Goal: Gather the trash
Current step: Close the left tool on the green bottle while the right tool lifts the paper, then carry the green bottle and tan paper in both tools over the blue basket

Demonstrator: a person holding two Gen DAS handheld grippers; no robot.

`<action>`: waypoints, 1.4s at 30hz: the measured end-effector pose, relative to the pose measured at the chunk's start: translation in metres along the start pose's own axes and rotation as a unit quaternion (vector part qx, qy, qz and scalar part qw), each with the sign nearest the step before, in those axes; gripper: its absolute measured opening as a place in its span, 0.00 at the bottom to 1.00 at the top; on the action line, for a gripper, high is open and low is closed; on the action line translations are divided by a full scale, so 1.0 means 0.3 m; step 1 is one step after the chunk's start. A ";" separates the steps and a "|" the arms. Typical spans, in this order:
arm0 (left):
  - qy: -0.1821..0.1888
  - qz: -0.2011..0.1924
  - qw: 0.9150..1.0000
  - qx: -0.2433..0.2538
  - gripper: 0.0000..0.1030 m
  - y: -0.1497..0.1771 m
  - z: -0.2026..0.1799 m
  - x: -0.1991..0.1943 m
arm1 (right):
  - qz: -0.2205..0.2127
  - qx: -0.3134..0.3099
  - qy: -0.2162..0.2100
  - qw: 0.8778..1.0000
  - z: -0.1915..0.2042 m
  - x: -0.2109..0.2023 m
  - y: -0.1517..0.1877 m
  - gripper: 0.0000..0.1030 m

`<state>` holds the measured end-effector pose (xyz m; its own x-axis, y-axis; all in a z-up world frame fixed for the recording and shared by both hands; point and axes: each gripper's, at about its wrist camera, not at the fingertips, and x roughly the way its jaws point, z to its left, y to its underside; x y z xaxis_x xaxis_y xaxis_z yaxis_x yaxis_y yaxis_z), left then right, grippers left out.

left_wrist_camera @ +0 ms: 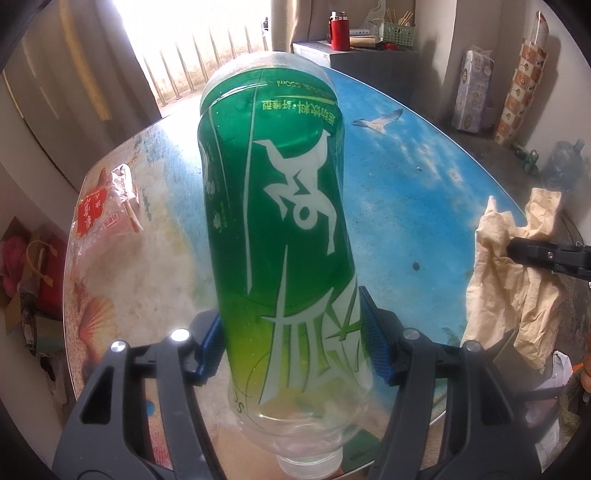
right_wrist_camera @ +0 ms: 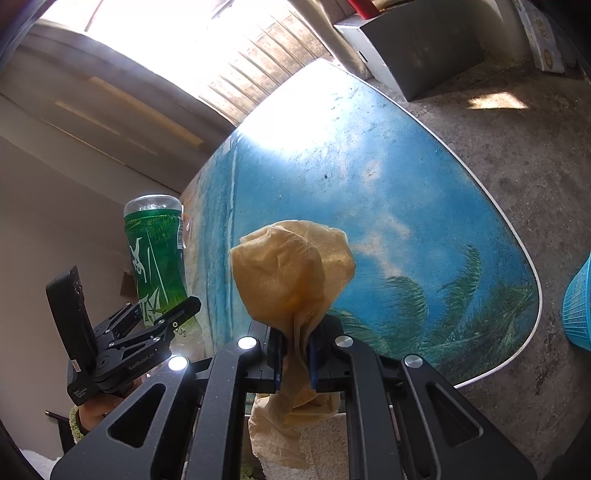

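Observation:
A clear plastic bottle with a green label [left_wrist_camera: 280, 221] sits between the blue pads [left_wrist_camera: 212, 343] of my left gripper [left_wrist_camera: 291, 332], which is shut on its lower body. The neck points toward the camera and the base points away. In the right wrist view the same bottle [right_wrist_camera: 155, 258] stands base-up in the left gripper [right_wrist_camera: 162, 317] beside the table's left edge. My right gripper [right_wrist_camera: 295, 347] is shut on a crumpled beige paper towel [right_wrist_camera: 291, 269], held above the table. From the left wrist that towel [left_wrist_camera: 517, 288] hangs at the right from the right gripper [left_wrist_camera: 511, 249].
The table [left_wrist_camera: 424, 184] has a glossy beach-and-sky print. A clear wrapper with a red label [left_wrist_camera: 107, 206] lies near its far left edge. A blue mesh basket [right_wrist_camera: 578, 306] stands on the floor at the right. A grey cabinet with a red flask [left_wrist_camera: 340, 31] is behind the table.

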<state>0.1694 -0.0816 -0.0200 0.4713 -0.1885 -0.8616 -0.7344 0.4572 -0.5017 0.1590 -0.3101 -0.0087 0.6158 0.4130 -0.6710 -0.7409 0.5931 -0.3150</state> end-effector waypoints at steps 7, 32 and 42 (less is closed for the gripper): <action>0.000 -0.018 1.000 0.008 0.59 -0.002 -0.022 -0.054 | -0.009 -0.004 -0.007 1.000 -0.001 -0.033 0.008 0.10; 0.146 -0.093 0.979 0.110 0.56 -0.011 -0.434 -0.381 | -0.134 0.078 -0.037 0.987 -0.280 -0.469 0.260 0.10; 0.258 -0.059 0.946 0.187 0.56 -0.060 -0.858 -0.345 | -0.247 0.209 0.060 0.944 -0.657 -0.832 0.501 0.10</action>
<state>0.0081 -0.2940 0.0584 0.1669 -0.6129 -0.7723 -0.4211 0.6640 -0.6179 -0.1588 -0.4602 -0.0208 0.8051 -0.0516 -0.5909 -0.1853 0.9244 -0.3333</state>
